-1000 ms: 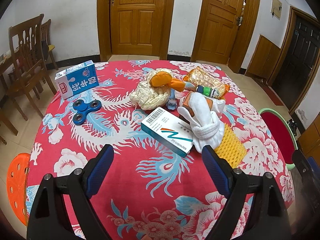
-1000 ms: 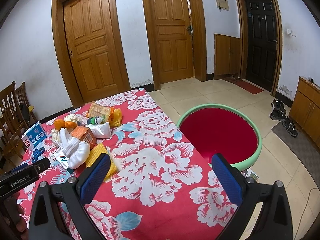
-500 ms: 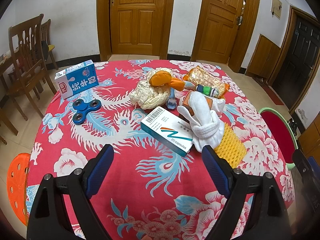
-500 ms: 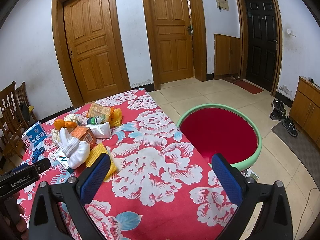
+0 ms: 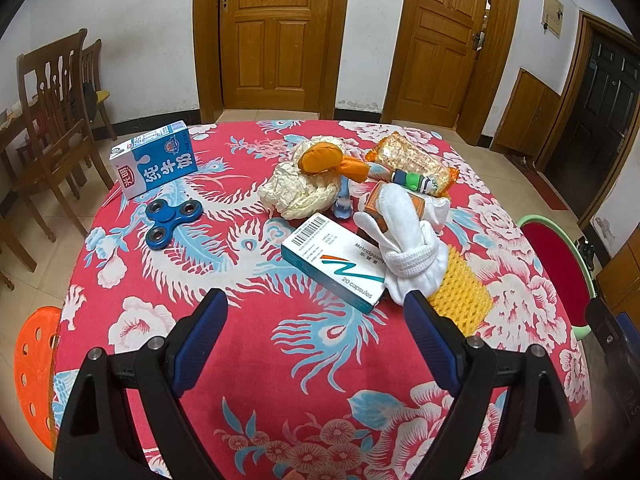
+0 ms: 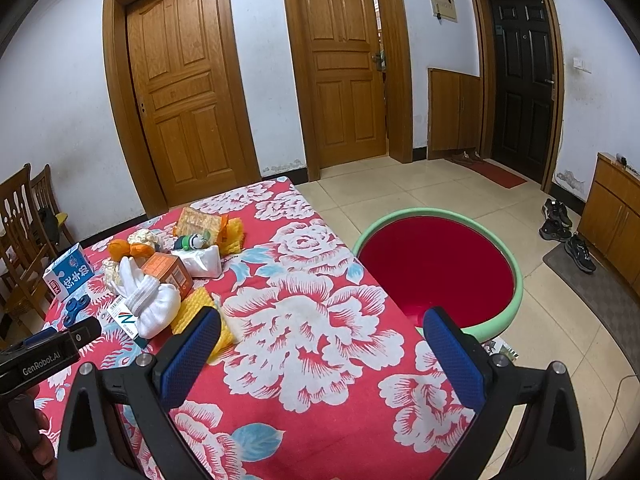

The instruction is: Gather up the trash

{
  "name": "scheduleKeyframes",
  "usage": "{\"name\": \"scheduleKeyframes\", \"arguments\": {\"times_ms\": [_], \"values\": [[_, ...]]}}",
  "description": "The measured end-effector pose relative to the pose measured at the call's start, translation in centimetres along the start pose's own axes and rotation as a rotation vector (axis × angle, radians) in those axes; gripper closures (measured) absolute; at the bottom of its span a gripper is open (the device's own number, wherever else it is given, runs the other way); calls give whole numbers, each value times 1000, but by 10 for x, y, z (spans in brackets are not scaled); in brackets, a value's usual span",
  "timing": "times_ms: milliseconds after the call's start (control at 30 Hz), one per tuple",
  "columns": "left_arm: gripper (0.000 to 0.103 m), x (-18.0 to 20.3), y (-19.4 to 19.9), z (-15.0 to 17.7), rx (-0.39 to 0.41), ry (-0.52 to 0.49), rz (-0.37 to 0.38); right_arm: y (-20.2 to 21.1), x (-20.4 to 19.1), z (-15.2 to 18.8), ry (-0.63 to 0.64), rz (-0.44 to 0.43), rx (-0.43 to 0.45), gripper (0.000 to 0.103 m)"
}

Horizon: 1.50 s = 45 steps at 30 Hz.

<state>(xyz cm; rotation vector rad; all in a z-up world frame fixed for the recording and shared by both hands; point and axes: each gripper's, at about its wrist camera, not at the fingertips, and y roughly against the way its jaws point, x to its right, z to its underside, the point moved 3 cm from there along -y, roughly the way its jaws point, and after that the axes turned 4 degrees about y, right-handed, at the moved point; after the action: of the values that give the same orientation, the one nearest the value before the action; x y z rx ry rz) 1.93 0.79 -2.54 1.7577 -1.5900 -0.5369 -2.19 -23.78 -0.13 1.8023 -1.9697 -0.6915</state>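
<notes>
Nothing has shifted since the earlier frames; you hold both tongs still. Left tongs (image 5: 316,320): jaws wide, empty, over the desk (image 5: 248,344). Ahead, left to right: milk carton (image 5: 156,162), fidget spinner (image 5: 170,218), crumpled paper (image 5: 296,188), capsule box (image 5: 336,262), white glove (image 5: 408,248). Right tongs (image 6: 322,338): jaws wide, empty, near the red basin (image 6: 436,268).

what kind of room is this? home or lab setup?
Most likely a home, a dining or entry room. A table with a floral red tablecloth, wooden chairs by the wall, panelled wooden doors, and shoes on the tiled floor by a dark door.
</notes>
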Motion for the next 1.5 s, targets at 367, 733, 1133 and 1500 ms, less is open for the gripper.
{"name": "scheduleKeyframes", "arguments": {"times_ms": [367, 733, 1133, 1500], "values": [[13, -1, 1, 0, -3, -1, 1, 0, 0, -1, 1, 0, -1, 0], [13, -11, 5, -11, 9, -14, -2, 0, -7, -4, 18, -7, -16, 0], [13, -37, -18, -53, 1, -44, 39, -16, -46, -11, 60, -34, -75, 0], [14, -36, -58, -88, -28, -88, 104, -44, -78, -3, 69, 5, -154, 0]]}}
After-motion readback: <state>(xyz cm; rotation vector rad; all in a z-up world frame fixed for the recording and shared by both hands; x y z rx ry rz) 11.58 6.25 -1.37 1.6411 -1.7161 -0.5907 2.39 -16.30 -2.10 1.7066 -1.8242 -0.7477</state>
